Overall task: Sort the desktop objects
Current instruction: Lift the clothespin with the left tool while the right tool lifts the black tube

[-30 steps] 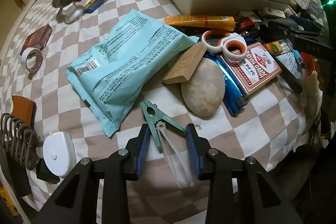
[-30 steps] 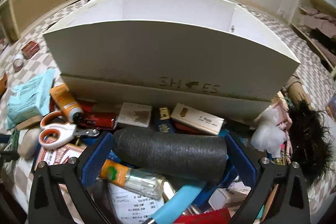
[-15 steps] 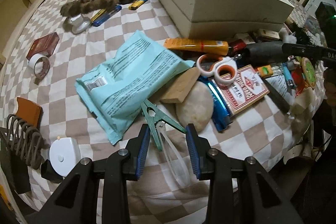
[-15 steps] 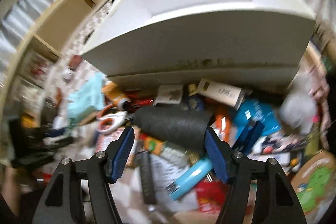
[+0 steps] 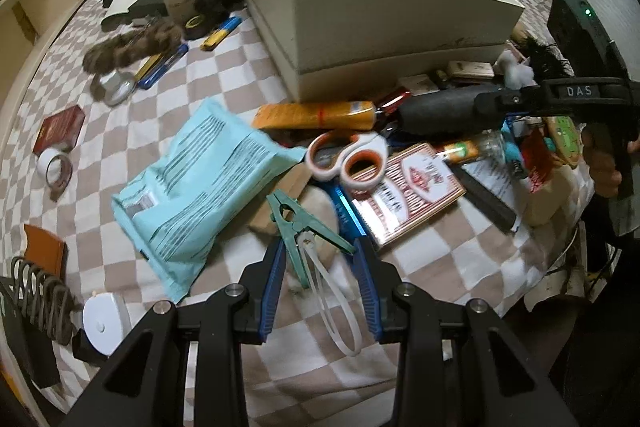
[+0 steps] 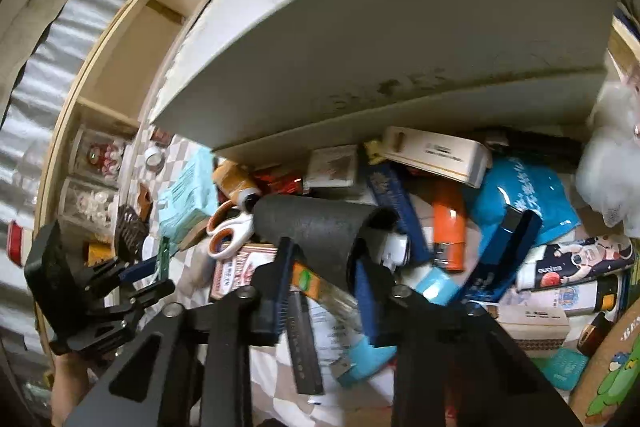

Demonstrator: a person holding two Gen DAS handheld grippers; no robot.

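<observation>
Grippers both loaded: left gripper [image 5: 320, 267] clamps the green clip [image 5: 298, 227]. Right gripper [image 6: 324, 279] squeezes the grey roll [image 6: 316, 227] near the white box [image 6: 400, 27].

One white box [image 5: 400, 11], one teal pouch [image 5: 200, 187], one pair of scissors [image 5: 348, 163], one green clip [image 5: 298, 223], two tape rolls [image 5: 56, 167] [image 5: 118, 89], one card pack [image 5: 412, 191], one orange tube [image 5: 316, 117], one orange lighter [image 6: 450, 227], one dark foam roll [image 6: 316, 231].

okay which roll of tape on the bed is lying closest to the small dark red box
The white-edged tape roll just below the dark red box; the other roll lies farther up, by the furry brown thing.
</observation>
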